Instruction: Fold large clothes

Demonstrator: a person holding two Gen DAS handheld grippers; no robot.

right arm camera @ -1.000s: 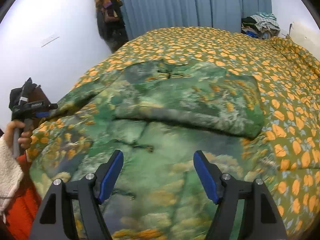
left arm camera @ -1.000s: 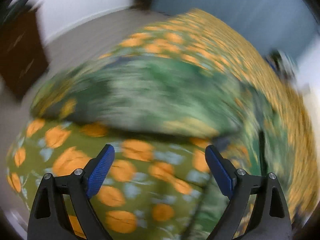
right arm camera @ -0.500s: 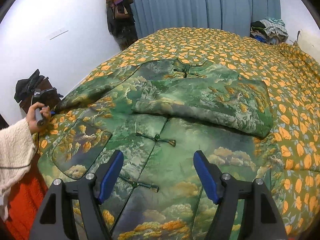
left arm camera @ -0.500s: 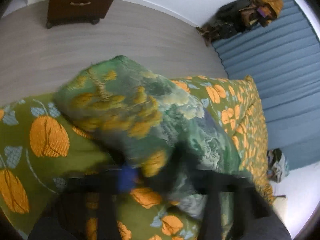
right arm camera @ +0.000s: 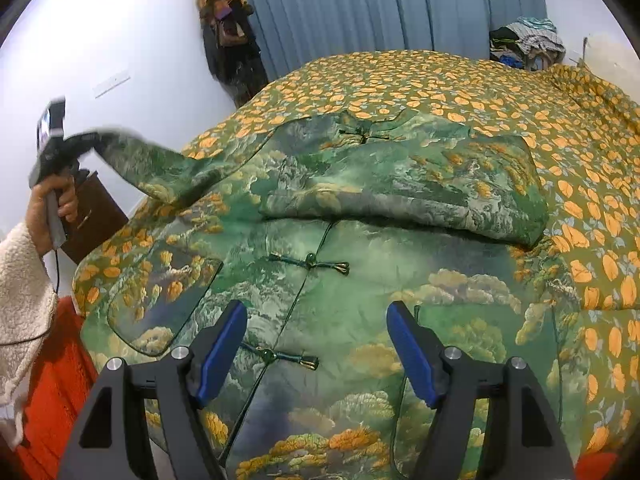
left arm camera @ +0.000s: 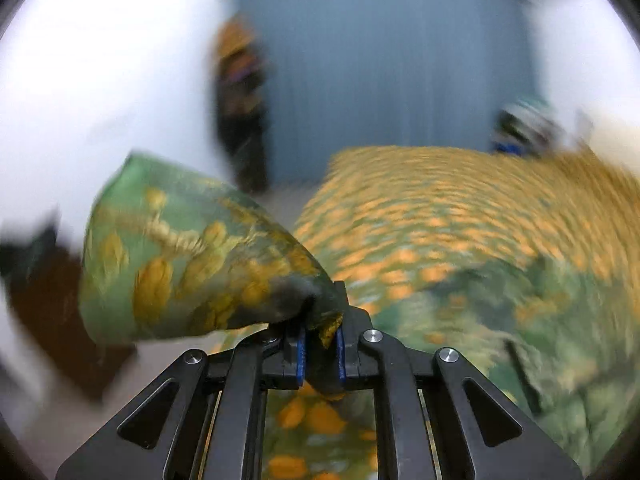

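Pinching the cuff end of a sleeve (left arm camera: pixel 192 256), the left gripper (left arm camera: pixel 320 350) has its blue pads (left arm camera: pixel 301 350) drawn together with a fold of the green and gold fabric caught between them. In the left wrist view the sleeve bulges up and to the left of the jaws, clear of the bed, and most of the room beyond is smeared by blur. From the right wrist view the same gripper (right arm camera: pixel 86 142) shows at the far left, raised above the bed's edge, held by a hand (right arm camera: pixel 50 204) coming out of a fleecy cream sleeve cuff (right arm camera: pixel 22 300); the garment's sleeve (right arm camera: pixel 160 172) stretches from it down to the shoulder of the jacket (right arm camera: pixel 340 288).

The right gripper (right arm camera: pixel 316 344) hangs over the lower front of the jacket with its blue fingers (right arm camera: pixel 222 344) well apart and nothing between them; they do not touch the cloth.

The jacket lies face up on a bedspread (right arm camera: pixel 500 92) printed with orange leaves on olive green. Its front is closed by dark knotted fastenings (right arm camera: pixel 308 264) running down the middle. The other sleeve (right arm camera: pixel 420 196) is already folded across the chest, lying flat on the jacket's upper half.

Beyond the bed are a blue pleated curtain (right arm camera: pixel 380 8), dark clothes hanging by it (right arm camera: pixel 228 40), a pile of laundry (right arm camera: pixel 524 44) in the far right corner, and a brown cabinet (right arm camera: pixel 92 216) beside the bed.
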